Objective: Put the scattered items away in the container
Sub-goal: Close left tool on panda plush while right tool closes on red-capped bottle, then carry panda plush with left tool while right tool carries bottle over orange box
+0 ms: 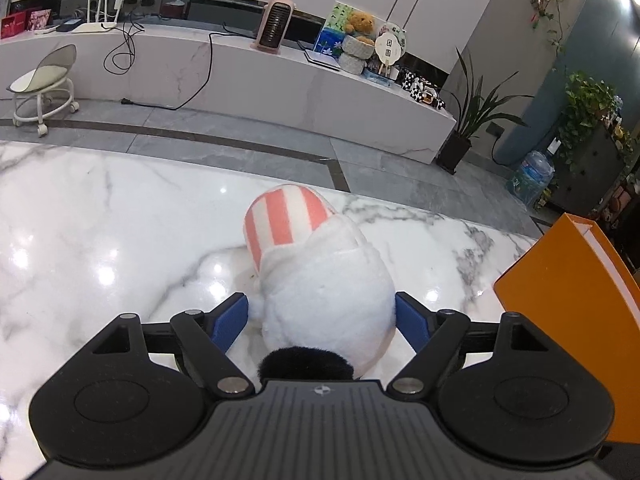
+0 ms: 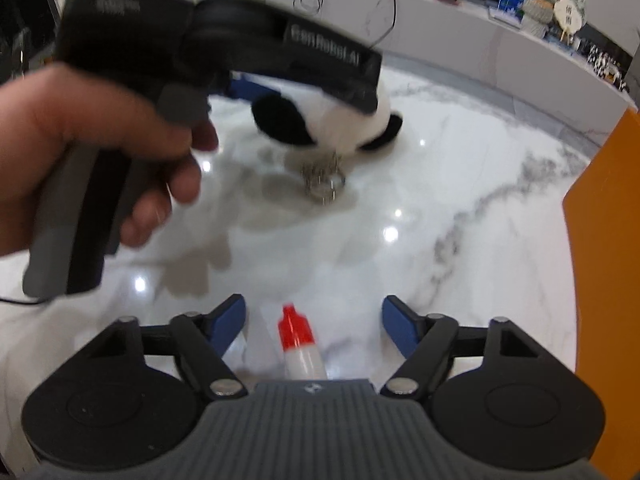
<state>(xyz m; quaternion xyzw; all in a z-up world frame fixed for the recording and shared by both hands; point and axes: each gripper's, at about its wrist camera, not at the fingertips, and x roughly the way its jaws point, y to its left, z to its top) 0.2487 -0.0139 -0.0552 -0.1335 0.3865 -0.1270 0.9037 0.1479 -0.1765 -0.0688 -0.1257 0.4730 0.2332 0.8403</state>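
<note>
A white plush panda point(image 1: 324, 292) with black ears and a pink-and-white striped part lies on the marble table point(image 1: 100, 216). My left gripper point(image 1: 322, 316) is open with its blue pads on either side of the plush; I cannot tell if they touch it. In the right wrist view the plush point(image 2: 352, 128) lies under the left gripper body, with a metal key ring point(image 2: 324, 184) on the table in front of it. My right gripper point(image 2: 314, 320) is open around a small white bottle with a red cap point(image 2: 300, 344). The orange container point(image 1: 572, 300) stands at the right.
The orange container's wall also shows at the right edge of the right wrist view point(image 2: 608, 260). The person's left hand point(image 2: 80, 152) holds the left gripper's handle. The table's far edge point(image 1: 200, 156) borders a grey floor with a white counter behind.
</note>
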